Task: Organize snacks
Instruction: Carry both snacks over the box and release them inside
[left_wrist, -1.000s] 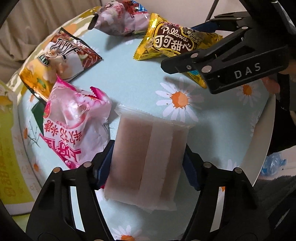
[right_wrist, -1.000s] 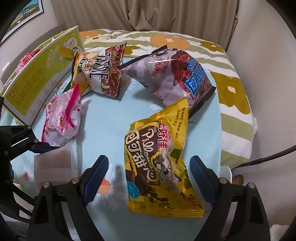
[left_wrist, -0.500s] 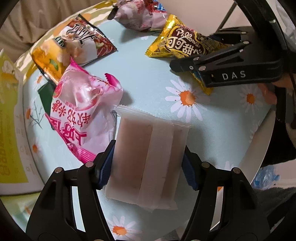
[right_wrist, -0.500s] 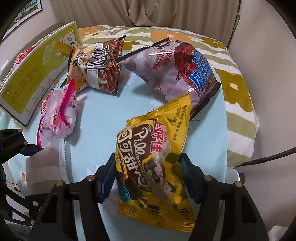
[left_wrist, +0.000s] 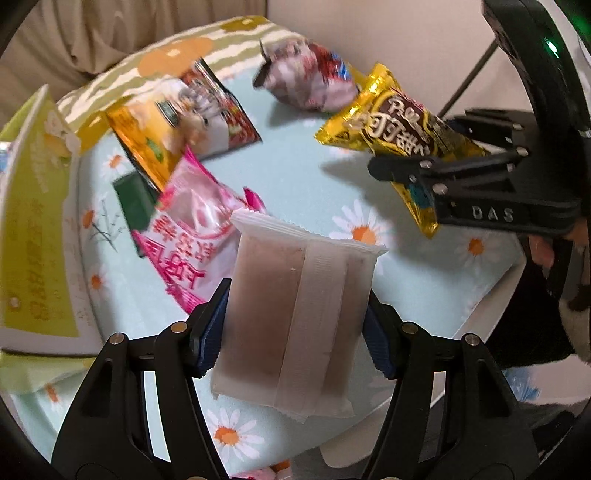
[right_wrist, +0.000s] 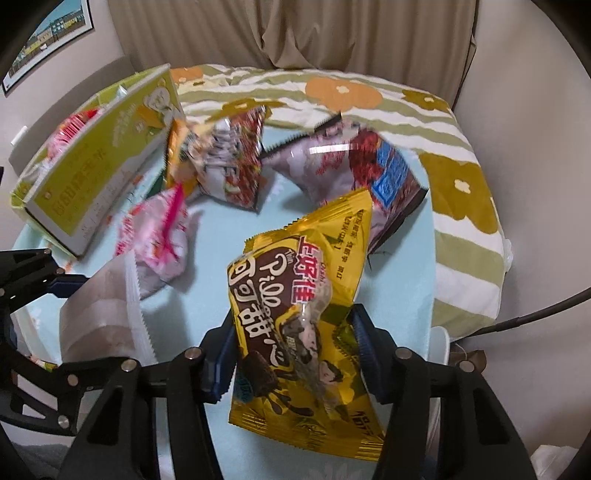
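My left gripper (left_wrist: 295, 328) is shut on a frosted white snack pack (left_wrist: 295, 317) with brown filling and holds it lifted above the round table. It also shows in the right wrist view (right_wrist: 103, 317). My right gripper (right_wrist: 291, 354) is shut on a yellow Pillows bag (right_wrist: 303, 317), lifted off the table; it also shows in the left wrist view (left_wrist: 399, 129), with the right gripper (left_wrist: 406, 173) around it. A pink bag (left_wrist: 195, 236), an orange-and-red bag (left_wrist: 184, 133) and a purple bag (left_wrist: 306, 81) lie on the table.
The table has a light-blue daisy cloth (left_wrist: 303, 177). A yellow-green open box (right_wrist: 96, 170) stands at its left edge with packets inside. A striped floral cushion (right_wrist: 458, 177) lies behind the table. A dark cable (right_wrist: 524, 317) runs at the right.
My right gripper closed on the yellow Pillows bag and lifted it. My left gripper raised the white pack off the table; both views pulled up and back.
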